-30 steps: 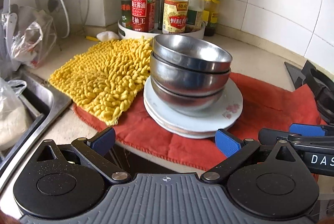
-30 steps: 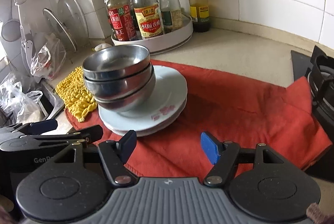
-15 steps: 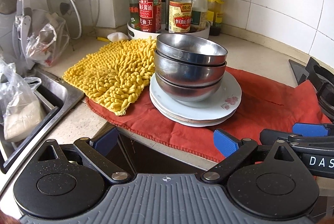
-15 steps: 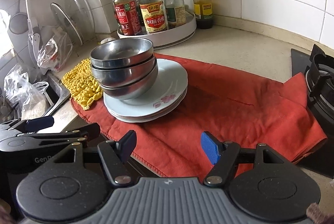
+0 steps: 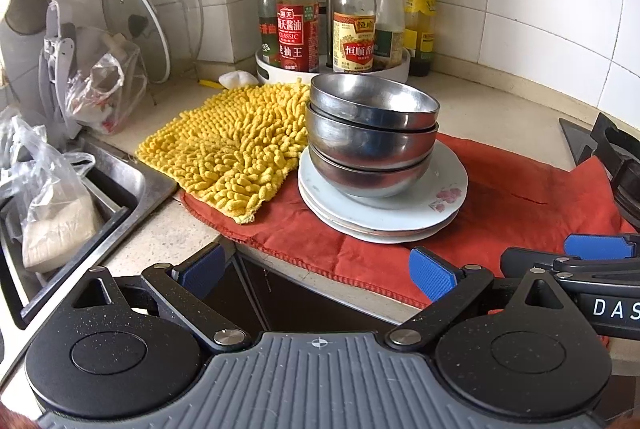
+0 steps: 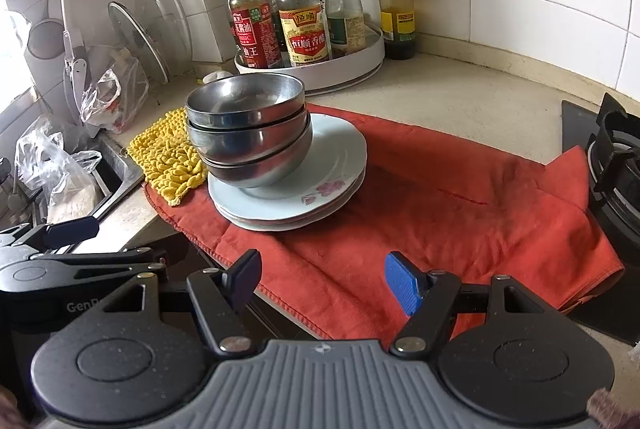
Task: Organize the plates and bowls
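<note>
Three steel bowls [image 5: 372, 133] are nested on a stack of white plates [image 5: 448, 193] with a pink flower print, standing on a red cloth [image 5: 512, 197]. The same bowls [image 6: 248, 133] and plates [image 6: 332, 165] show in the right wrist view. My left gripper [image 5: 316, 269] is open and empty, held back over the counter's front edge, short of the stack. My right gripper [image 6: 324, 277] is open and empty, also back from the stack, over the cloth's near edge. Each gripper shows at the side of the other's view.
A yellow chenille mat [image 5: 236, 145] lies left of the stack. A white turntable of sauce bottles [image 5: 332, 29] stands behind. A sink [image 5: 100, 189] with plastic bags is at left, pot lids [image 5: 136, 25] lean on the wall, and a gas stove [image 6: 616, 173] is at right.
Both grippers have drawn back and up from the stack, so bowls and plates look smaller and farther. Both stay open. The stack has not moved.
</note>
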`<state>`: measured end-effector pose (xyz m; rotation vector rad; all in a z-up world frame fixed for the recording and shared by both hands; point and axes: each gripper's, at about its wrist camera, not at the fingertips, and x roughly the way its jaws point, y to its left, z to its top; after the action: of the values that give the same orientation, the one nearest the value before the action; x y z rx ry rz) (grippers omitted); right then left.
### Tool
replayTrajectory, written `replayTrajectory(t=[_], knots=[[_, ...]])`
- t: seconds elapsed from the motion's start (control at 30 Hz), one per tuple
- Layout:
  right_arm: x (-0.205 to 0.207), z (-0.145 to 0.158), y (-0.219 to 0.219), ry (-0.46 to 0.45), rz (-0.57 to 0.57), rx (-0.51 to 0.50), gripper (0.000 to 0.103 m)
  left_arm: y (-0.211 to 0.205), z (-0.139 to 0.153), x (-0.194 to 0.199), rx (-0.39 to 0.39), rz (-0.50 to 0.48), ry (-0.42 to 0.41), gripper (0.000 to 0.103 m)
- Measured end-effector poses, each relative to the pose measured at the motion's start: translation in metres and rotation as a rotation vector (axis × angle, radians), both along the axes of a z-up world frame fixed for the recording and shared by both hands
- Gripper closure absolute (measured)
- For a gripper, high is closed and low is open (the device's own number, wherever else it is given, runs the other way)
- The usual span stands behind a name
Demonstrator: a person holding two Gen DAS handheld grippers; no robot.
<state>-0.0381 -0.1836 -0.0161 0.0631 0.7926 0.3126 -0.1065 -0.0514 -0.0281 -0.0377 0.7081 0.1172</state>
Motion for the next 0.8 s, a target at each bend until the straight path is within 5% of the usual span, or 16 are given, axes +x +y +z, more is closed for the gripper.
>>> replayTrajectory(t=[0.8], knots=[[-0.0052, 0.0039, 0.0055, -0.014, 0.005, -0.003, 0.039, 0.0019, 0.0041, -0.0073, 0.040, 0.019, -0.051, 0.000]])
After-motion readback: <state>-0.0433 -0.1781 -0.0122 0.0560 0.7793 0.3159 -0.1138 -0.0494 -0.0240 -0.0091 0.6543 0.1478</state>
